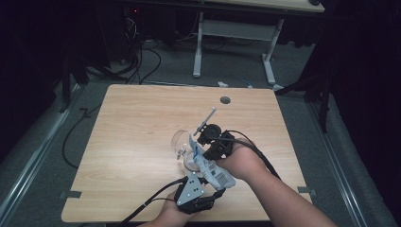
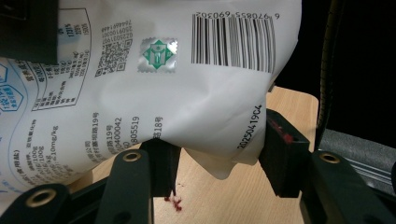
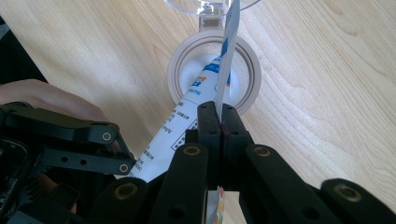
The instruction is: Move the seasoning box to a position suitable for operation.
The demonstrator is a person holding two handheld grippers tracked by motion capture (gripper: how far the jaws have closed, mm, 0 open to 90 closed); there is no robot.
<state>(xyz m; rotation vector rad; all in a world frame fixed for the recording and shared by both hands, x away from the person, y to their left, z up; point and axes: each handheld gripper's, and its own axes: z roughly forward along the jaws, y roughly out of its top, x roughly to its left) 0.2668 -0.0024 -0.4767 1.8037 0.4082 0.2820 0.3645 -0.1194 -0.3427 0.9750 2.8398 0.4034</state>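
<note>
One wooden table [image 1: 127, 142], grey floor [image 1: 56, 142], dark room

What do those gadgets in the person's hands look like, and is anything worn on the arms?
Both are black, with two blocky jaws on hinged bars joined by brass-coloured rivets. The left gripper carries a grey three-cornered plate on top; a black cable trails from it and from the right gripper. The forearms are bare, with no sleeves.

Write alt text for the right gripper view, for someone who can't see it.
The right gripper, jaws shut on the thin edge of a white printed pouch, holds the pouch's open end over the mouth of a round beige container on a light wooden table. The container's clear hinged lid stands open behind.
</note>
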